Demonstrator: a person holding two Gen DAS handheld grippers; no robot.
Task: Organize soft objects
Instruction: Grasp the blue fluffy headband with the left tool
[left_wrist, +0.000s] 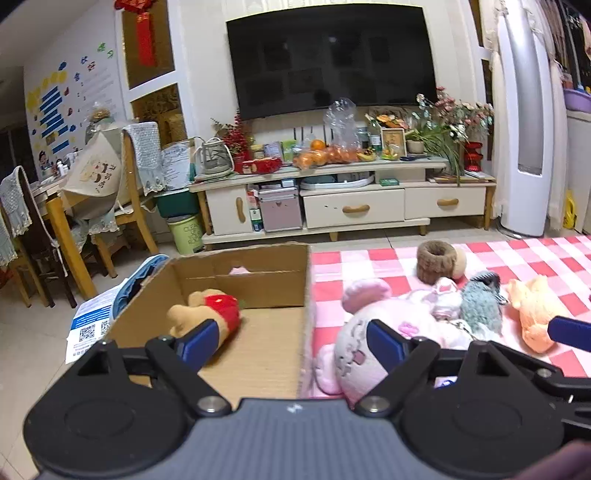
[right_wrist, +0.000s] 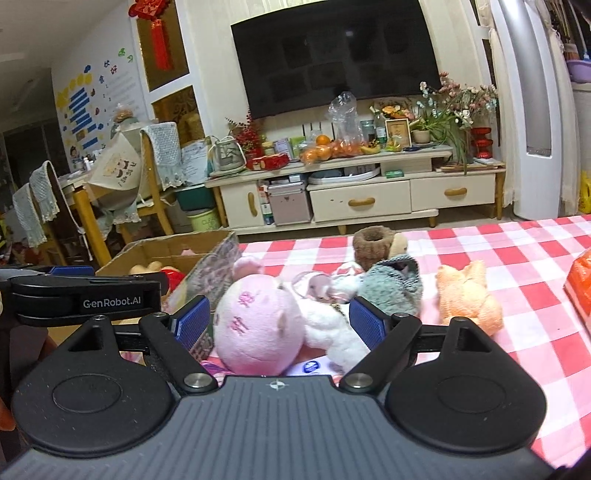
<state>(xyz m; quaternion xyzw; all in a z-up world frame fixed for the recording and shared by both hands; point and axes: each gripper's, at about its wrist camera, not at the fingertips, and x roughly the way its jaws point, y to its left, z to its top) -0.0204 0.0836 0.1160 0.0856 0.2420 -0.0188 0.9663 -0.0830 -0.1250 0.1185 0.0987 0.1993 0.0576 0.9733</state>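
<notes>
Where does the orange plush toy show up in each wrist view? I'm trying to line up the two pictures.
Left wrist view: the orange plush toy lies far right on the checked cloth, right of the grey-green plush.
Right wrist view: the toy lies right of centre, again just right of the grey-green plush.
Shared landmark: the television on the back wall.

In the left wrist view the yellow bear in the cardboard box is partly hidden behind 1 blue pad, and an orange packet is cut off at the right edge of the right wrist view.
</notes>
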